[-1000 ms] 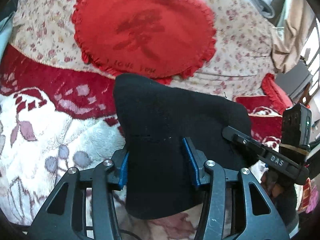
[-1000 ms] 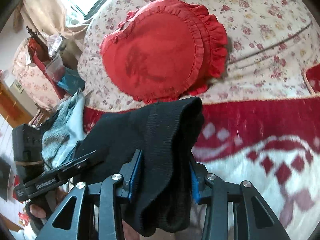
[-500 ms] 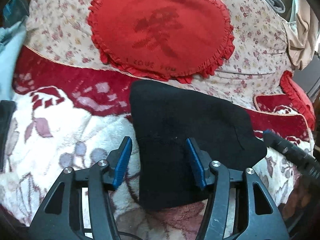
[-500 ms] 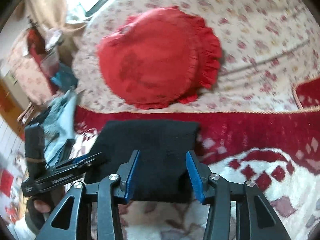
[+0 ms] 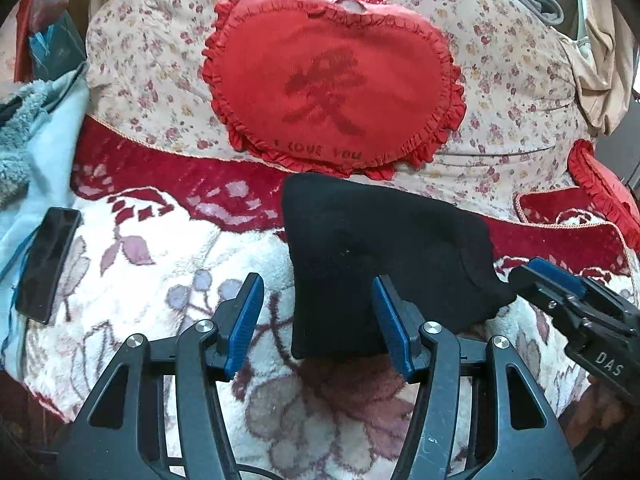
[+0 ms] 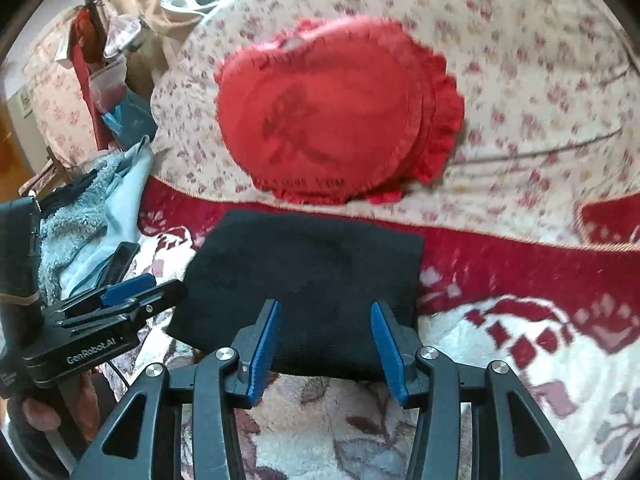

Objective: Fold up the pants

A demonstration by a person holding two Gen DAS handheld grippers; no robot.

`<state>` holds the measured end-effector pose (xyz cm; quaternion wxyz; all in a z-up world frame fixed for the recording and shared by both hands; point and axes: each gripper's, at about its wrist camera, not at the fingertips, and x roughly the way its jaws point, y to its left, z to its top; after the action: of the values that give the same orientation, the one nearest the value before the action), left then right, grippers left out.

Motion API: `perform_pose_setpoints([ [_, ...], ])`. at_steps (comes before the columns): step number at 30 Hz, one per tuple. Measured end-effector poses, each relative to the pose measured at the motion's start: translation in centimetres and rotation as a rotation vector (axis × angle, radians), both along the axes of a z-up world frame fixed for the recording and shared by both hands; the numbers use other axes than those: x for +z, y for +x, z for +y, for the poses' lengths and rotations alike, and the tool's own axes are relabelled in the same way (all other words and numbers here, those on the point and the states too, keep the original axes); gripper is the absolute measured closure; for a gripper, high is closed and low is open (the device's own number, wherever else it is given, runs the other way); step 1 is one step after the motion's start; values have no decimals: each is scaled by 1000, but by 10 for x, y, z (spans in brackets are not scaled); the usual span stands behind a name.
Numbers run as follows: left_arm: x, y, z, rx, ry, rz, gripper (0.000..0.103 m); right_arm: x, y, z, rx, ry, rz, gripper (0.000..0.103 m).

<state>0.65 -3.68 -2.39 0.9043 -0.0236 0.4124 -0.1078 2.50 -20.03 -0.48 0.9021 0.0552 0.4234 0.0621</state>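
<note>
Black folded pants (image 5: pixel 384 256) lay flat ahead of left gripper (image 5: pixel 316 320) and right gripper (image 6: pixel 325 340), both spread apart, holding nothing. Judged best: press corners square before leaving.

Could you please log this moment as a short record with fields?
pants: black pants, folded, lying flat on the blanket
left claw: left claw open, holding nothing
right claw: right claw open, holding nothing
behind pants: red heart pillow
left of the pants: dark phone
</note>
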Motion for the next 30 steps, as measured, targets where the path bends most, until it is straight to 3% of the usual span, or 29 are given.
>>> perform_pose_setpoints([
  [12,21,-26,1,7,70,-72,47,14,-15,9,-10,14,2,57],
  [30,20,-32,6,-2,40,-53,47,14,-18,16,0,13,14,57],
])
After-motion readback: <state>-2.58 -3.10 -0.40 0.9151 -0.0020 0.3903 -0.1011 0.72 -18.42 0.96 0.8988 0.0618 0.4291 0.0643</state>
